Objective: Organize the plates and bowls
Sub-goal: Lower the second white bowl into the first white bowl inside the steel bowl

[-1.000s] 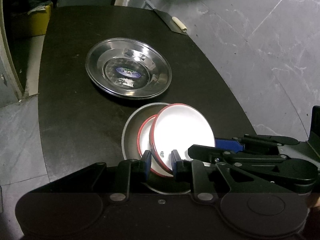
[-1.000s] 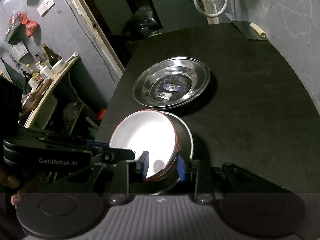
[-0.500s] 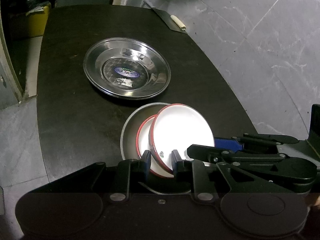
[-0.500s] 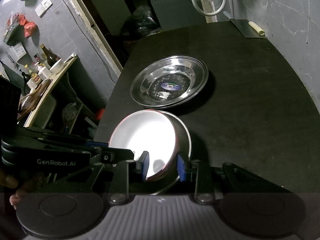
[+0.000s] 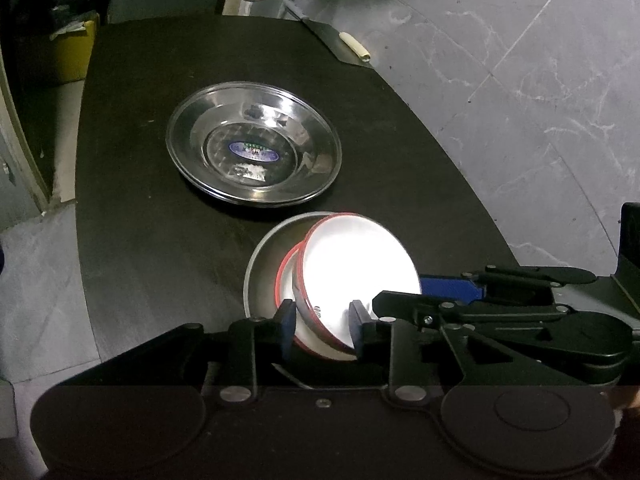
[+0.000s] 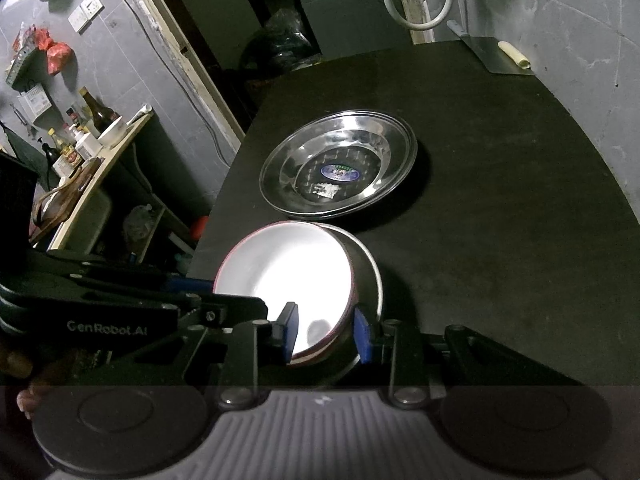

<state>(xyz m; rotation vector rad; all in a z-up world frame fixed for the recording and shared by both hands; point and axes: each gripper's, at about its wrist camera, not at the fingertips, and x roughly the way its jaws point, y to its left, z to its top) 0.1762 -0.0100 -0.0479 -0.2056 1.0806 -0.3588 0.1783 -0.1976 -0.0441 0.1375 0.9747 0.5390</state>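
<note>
Steel bowl (image 5: 260, 272) at six o'clock, half hidden by red-rimmed bowls (image 5: 360, 276); both grippers' fingers (image 5: 287, 328) (image 6: 362, 334) straddle rims, grip unclear.

The plate (image 5: 253, 143) is polished metal, mirror-bright, with a paper-like label at its centre. The white bowl (image 5: 358, 268) looks glossy, enamel-smooth, red at the rim; the outer bowl (image 5: 262, 264) is duller grey metal. The table (image 5: 132, 184) is matt black. The wall (image 5: 532, 92) tiles look like smooth grey marble
</note>
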